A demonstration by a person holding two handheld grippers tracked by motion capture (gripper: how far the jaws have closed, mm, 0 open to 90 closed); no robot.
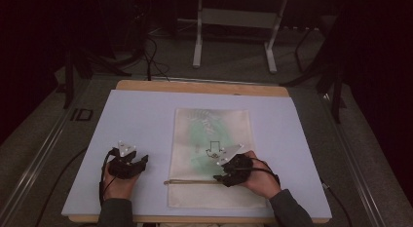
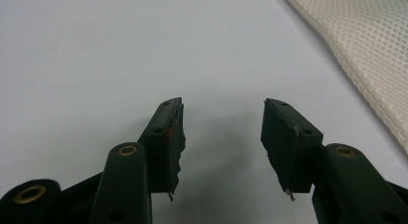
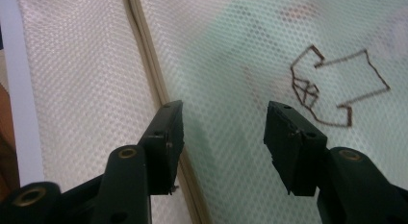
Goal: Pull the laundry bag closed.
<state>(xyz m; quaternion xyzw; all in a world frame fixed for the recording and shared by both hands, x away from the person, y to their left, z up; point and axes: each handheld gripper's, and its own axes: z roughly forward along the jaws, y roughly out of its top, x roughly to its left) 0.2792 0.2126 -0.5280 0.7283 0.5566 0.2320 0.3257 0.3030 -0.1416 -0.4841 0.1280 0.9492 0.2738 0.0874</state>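
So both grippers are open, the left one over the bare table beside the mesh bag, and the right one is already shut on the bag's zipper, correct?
Not quite. The right gripper is open too: the right gripper view shows its fingers spread apart above the mesh bag, with the zipper running under one finger, not clamped. The left gripper is indeed open over the bare table beside the bag.

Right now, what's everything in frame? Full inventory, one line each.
mesh bag: 1, cream-white with green contents showing through and a brown outline logo, flat at mat centre
zipper: 1, tan, across the bag's near end
mat: 1, pale lavender, covering the table
table: 1, wood edge at the far side
metal stand: 1, grey, floor beyond the table
left gripper: 1, black, open over bare mat
right gripper: 1, black, open above the bag beside the zipper
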